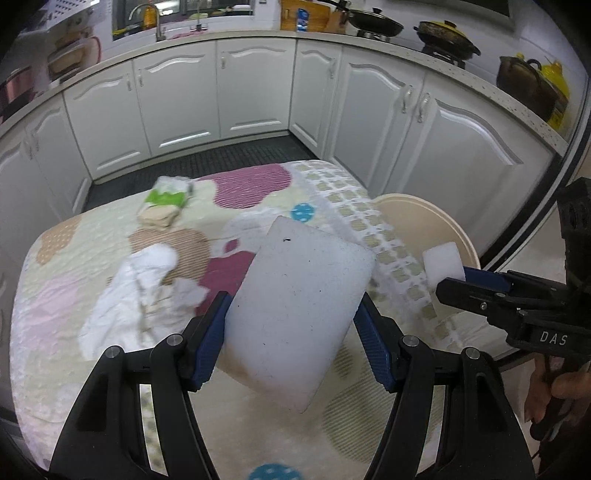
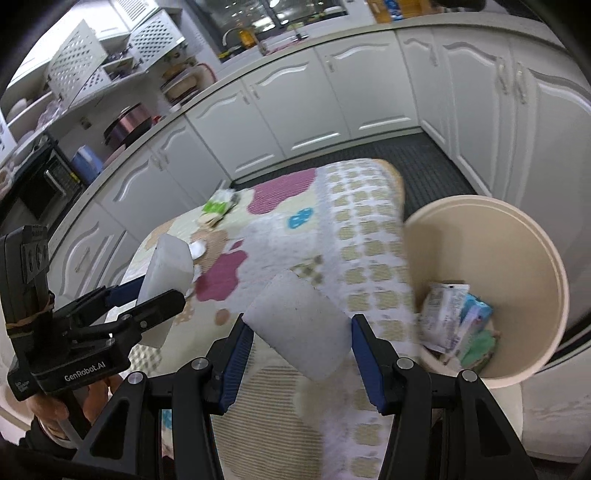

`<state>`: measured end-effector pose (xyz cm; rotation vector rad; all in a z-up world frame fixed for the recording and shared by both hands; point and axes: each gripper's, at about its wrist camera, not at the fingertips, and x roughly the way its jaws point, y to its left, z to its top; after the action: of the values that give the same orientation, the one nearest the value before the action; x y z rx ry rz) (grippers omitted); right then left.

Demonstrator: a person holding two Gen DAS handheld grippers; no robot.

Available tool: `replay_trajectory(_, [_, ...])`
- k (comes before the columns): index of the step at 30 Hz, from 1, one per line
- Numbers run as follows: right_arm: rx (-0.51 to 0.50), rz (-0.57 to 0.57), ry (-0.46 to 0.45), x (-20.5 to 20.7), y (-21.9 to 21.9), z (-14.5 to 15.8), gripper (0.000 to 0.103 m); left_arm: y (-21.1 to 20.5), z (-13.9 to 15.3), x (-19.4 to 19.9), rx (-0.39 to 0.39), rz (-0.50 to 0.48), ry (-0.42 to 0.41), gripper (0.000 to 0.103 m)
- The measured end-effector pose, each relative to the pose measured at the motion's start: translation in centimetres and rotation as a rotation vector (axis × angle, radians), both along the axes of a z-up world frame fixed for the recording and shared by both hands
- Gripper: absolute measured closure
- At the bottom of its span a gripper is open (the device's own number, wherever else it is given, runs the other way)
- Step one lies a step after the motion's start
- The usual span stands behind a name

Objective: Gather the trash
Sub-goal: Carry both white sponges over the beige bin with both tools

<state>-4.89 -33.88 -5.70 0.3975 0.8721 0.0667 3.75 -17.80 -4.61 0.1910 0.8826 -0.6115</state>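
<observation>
Bench (image 1: 74,258) wore a quilted cloth with plum, tan and blue patches; dark ribbed floor mat (image 1: 207,158) beyond it, white cabinets (image 1: 177,96) curving round the room. Pots (image 1: 447,35) sat on the counter at 1 o'clock in the left view.

Left tool (image 1: 291,325) was clenched on a large white foam block (image 1: 299,314), held above the bench. Right tool (image 2: 301,343) was clenched on a smaller foam block (image 2: 299,325), also off the cloth. Each tool showed in the other's view: left tool (image 2: 147,295) at 9 o'clock, right tool (image 1: 458,280) at 3 o'clock.

On the cloth: a green-and-white wrapper (image 1: 166,203) at 11 o'clock and a crumpled white tissue (image 1: 140,291) at 9 o'clock, left view.

Only the right view looked into the beige bin (image 2: 480,240), just beside the bench edge at 3 o'clock, with packets (image 2: 458,317) lying in its bottom. The left view caught only the bin's rim (image 1: 424,218), contents hidden. Only the right view showed shelves (image 2: 74,74) and a microwave (image 2: 44,184) at 10 o'clock.

Wrapper print was blurred, unreadable. Near bench edge was hidden by the tool frames.
</observation>
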Motion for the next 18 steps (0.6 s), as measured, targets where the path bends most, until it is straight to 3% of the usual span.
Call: replay_trajectory(18, [-0.03, -0.199, 0.026, -3.2, -9.2, -0.9, 0.051, -9.6, -0.7, -1.2, -0.024, -0.113, 0.025, 0.037])
